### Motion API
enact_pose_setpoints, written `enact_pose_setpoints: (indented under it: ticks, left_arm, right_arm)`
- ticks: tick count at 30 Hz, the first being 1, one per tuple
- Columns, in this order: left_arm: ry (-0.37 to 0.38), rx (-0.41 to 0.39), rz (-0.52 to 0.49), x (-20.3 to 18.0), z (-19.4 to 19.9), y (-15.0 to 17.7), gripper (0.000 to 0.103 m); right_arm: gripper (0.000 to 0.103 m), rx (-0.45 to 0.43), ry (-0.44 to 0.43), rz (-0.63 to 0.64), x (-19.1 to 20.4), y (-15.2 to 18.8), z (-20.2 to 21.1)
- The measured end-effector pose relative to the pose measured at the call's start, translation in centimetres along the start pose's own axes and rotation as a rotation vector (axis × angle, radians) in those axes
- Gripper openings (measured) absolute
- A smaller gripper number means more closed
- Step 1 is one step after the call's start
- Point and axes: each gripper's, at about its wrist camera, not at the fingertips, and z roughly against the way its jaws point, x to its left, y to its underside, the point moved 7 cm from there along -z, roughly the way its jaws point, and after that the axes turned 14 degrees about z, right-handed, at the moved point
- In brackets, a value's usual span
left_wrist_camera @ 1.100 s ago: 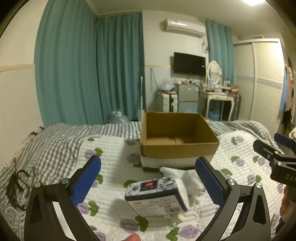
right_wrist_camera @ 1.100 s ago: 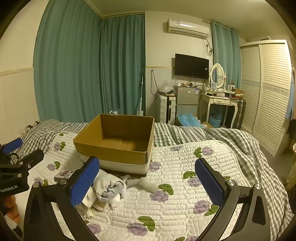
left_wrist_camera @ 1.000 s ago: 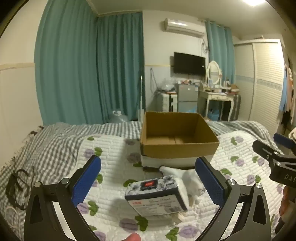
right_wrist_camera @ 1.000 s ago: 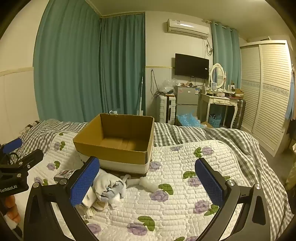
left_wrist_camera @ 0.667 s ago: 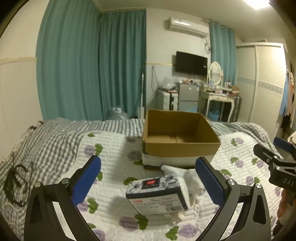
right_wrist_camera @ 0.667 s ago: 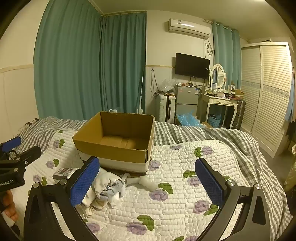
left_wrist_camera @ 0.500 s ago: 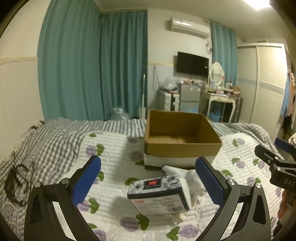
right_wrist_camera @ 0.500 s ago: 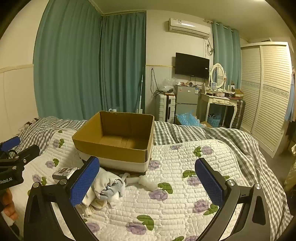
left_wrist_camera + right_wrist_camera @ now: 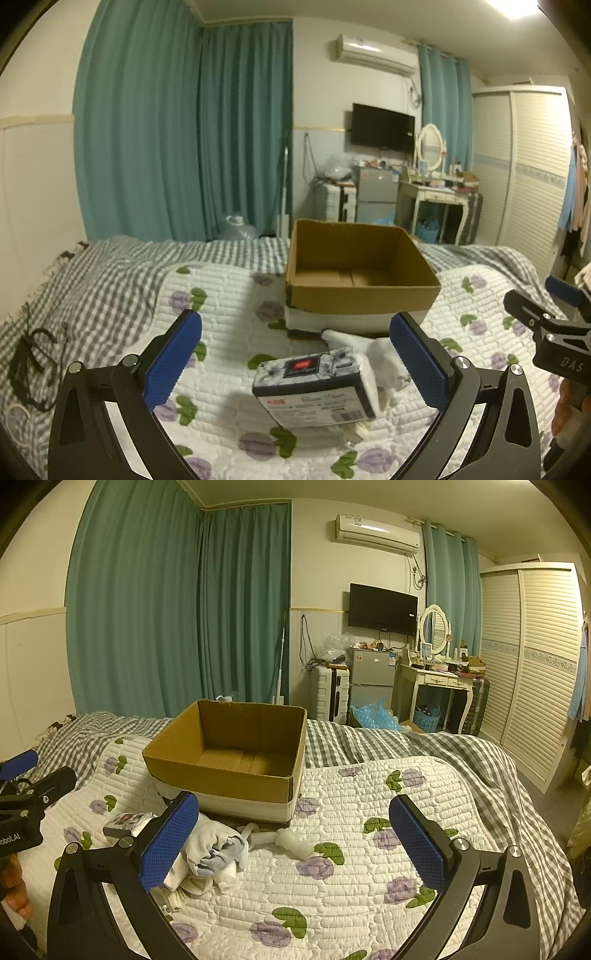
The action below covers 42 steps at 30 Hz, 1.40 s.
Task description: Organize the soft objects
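You held the left gripper (image 9: pixel 293 354) above the quilt (image 9: pixel 221 295) with its jaws spread wide and nothing between them. The tissue pack (image 9: pixel 316 387) lay on the quilt directly ahead, framed by the two blue pads (image 9: pixel 173 354) but not touched by either. The right gripper (image 9: pixel 293 834) was likewise fully spread and empty, poised over the quilt beside the white sock bundle (image 9: pixel 216 849); a white bone-shaped soft toy (image 9: pixel 284 840) lay just right of that bundle.

The cardboard box (image 9: pixel 360 280) stood beyond these items, and no objects were visible inside it. All the soft items lay just in front of its near wall.

Judged from this layout, the step in hand was the approach to the first pickup, with nothing yet sorted. The next move called for you to lower the left gripper until the pads straddled the tissue pack across its short sides, then close gently, as the pack would compress. You then needed to lift clear of the box's near wall before releasing inside.
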Motion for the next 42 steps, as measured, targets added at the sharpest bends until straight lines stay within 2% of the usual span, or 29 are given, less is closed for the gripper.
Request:
enact_pose_setpoints:
  ticks: [42]
  left_arm:
    - [-0.007, 0.007, -0.010, 0.31, 0.01, 0.58, 0.103]
  right_arm:
    - [0.103, 0.006, 0.001, 0.005, 0.09, 0.15, -0.18]
